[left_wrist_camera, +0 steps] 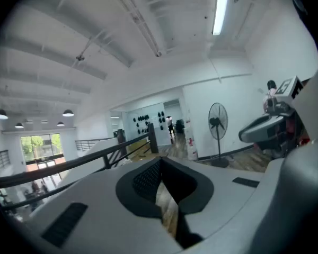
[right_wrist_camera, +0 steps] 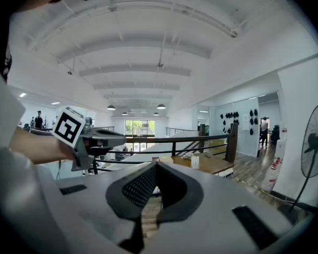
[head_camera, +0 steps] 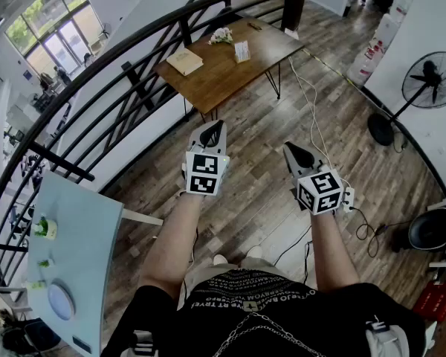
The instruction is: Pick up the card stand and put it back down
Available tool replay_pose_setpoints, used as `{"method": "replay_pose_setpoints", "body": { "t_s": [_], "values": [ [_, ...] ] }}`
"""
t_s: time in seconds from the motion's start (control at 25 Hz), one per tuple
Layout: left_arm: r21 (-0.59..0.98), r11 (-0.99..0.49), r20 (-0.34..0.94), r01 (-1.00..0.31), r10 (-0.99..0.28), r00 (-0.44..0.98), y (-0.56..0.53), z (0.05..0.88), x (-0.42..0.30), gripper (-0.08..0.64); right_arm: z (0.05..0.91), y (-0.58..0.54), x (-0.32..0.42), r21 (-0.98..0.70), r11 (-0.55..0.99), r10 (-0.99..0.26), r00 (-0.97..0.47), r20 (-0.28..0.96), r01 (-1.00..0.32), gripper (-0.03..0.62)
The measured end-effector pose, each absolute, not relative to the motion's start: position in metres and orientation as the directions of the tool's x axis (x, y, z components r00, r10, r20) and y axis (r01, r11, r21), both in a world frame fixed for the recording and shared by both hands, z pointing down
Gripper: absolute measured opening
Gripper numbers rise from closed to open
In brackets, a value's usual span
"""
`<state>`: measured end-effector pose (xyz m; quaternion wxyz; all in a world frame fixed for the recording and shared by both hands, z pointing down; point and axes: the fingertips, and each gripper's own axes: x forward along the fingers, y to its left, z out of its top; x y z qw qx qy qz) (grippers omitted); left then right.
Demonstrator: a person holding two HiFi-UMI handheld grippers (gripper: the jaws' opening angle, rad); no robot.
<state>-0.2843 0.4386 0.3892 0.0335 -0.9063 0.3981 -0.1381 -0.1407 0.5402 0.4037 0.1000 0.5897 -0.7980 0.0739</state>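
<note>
- Left gripper (head_camera: pixel 213 134): fingers pressed together, nothing between them.
- Right gripper (head_camera: pixel 295 153): fingers closed too, empty.
- Card stand (head_camera: pixel 242 51): upright on the wooden table (head_camera: pixel 223 80), toward its right corner, well apart from both.

**No Text Legible Anywhere**

White lettering is printed in rows across the black shirt (head_camera: pixel 249 292), but it is seen upside down and too small to be read with confidence. Square black-and-white markers, without letters or numbers, are carried on the left gripper (head_camera: pixel 214 131) and the right gripper (head_camera: pixel 297 152). Print on the card stand (head_camera: pixel 242 50) and the red labels on the bottles (head_camera: pixel 372 50) cannot be made out.
</note>
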Motion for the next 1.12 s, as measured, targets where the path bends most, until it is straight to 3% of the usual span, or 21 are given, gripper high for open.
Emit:
{"method": "replay_pose_setpoints", "body": {
  "t_s": [0.32, 0.72, 0.92, 1.12],
  "values": [
    [-0.174, -0.732, 0.194, -0.659, -0.681, 0.706, 0.487, 0.404, -0.302, 0.02, 0.372, 0.519, -0.138, 0.071, 0.235, -0.963, -0.223, 0.151, -0.969, 0.014],
    [-0.133, -0.671, 0.237, -0.729, -0.736, 0.634, 0.547, 0.416, -0.402, 0.02, 0.412, 0.636, -0.139, 0.086, 0.158, -0.967, -0.136, 0.214, -0.984, 0.014],
    [-0.109, -0.682, 0.219, -0.723, -0.726, 0.652, 0.567, 0.421, -0.42, 0.02, 0.426, 0.681, -0.159, 0.07, 0.186, -0.945, -0.159, 0.287, -0.98, 0.014],
    [-0.108, -0.699, 0.176, -0.707, -0.714, 0.678, 0.569, 0.416, -0.428, 0.02, 0.418, 0.677, -0.177, 0.089, 0.151, -0.958, -0.123, 0.26, -0.984, 0.014]
  ]
}}
